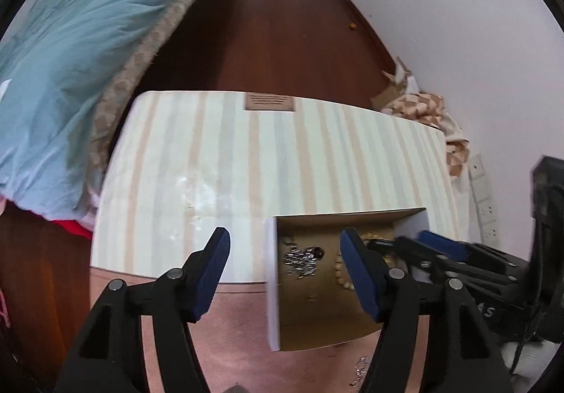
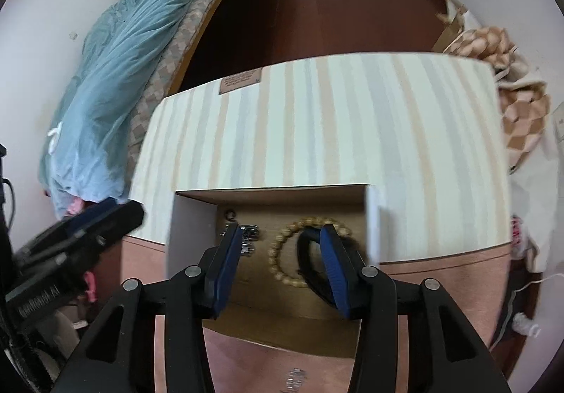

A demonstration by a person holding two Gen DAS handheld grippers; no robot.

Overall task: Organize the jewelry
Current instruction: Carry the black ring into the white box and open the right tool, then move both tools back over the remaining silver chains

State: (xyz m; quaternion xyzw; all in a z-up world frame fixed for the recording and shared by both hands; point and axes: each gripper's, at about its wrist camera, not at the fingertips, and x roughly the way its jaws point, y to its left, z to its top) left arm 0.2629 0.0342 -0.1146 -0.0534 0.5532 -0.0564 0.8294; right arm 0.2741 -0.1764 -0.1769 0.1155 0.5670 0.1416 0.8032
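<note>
An open cardboard box (image 1: 273, 283) with white outer walls sits on the striped table; in the right wrist view its left wall (image 2: 192, 227) shows. Inside lie a silver chain (image 1: 299, 260), a wooden bead bracelet (image 2: 282, 260) and a black band (image 2: 305, 259). My left gripper (image 1: 283, 245) is open and empty, over the box's left wall. My right gripper (image 2: 282, 234) is open, low over the box, straddling the bead bracelet and black band. It also shows in the left wrist view (image 1: 423, 241). A second silver chain (image 2: 294, 377) lies on the pink edge in front of the box.
The striped table top (image 1: 282, 153) stretches beyond the box, with a brown label (image 1: 269, 101) at its far edge. A bed with a blue duvet (image 1: 70, 58) stands on the left. Checked fabric (image 2: 518, 110) is piled at the right by the wall.
</note>
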